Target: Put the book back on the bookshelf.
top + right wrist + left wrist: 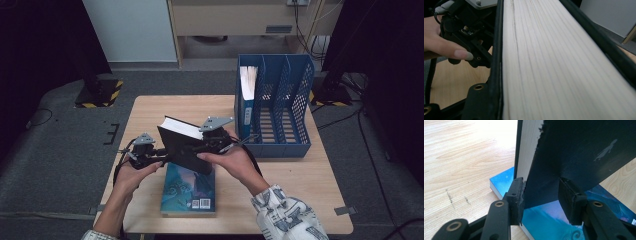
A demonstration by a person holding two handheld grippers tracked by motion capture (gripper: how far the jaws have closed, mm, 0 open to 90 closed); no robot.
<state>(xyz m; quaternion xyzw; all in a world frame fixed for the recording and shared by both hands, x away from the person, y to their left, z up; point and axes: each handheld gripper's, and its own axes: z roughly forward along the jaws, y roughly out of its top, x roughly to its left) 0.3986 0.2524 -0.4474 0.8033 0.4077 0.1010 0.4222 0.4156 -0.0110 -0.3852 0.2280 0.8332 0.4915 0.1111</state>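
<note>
**Black book held over the desk between two claws**

Desk (310,165): pale wood, carrying every item below.

File rack (280,107): blue, slotted, at the desk's far right; one blue-spined volume stands in its left compartment, the others look vacant.

Blue book (189,192): lies flat near the desk's front edge, cover up, partly under the lifted one.

Black book (182,145): raised off the desk above the blue book, tilted, page block facing up and away, one corner low toward the person. Long axis runs slantwise from near-left to far-right, roughly toward the rack.

Right claw (216,141): pinching the black book across its thickness, covers against both jaws.

Left claw (541,195): pinching the same book at its lower corner, a pad on each side.

Step in hand, by judgement: carrying the book toward the rack. Next move likely calls for standing it upright, spine outward, and lining it with a free compartment.
</note>
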